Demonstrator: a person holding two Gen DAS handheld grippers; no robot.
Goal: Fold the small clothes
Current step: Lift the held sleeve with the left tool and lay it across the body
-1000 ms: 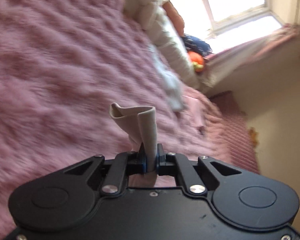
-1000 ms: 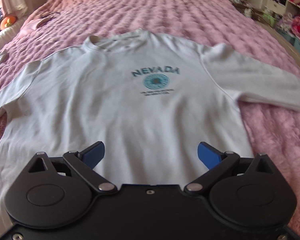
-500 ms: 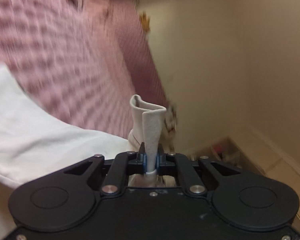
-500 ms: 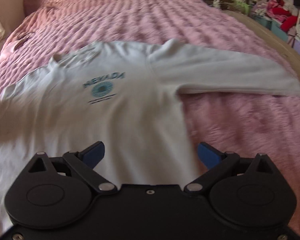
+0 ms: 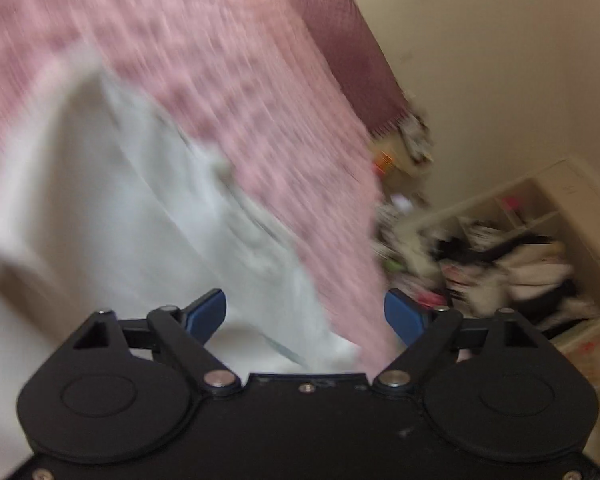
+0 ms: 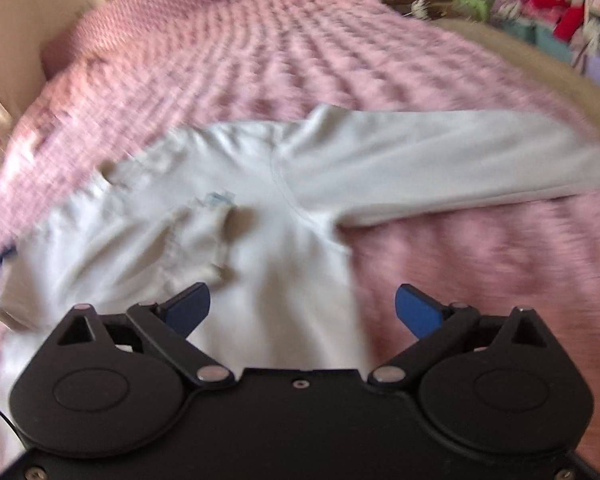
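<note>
Sweatshirt [image 6: 284,216] flat on pink bedspread [image 6: 340,48], under both claws; left gripper [image 5: 305,314] opening, nothing between; right gripper [image 6: 302,308] wide, empty.

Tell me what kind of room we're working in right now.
Most likely a bedroom. A white sweatshirt lies spread on a bed with a fluffy pink bedspread, and open shelves crammed with clothes stand against the cream wall beside it.

Soft daylight is lighting both views evenly, no glare. Motion blur is smearing the pink blanket [image 5: 228,92] and white shirt [image 6: 284,184]; fisheye is bending edges.
</note>
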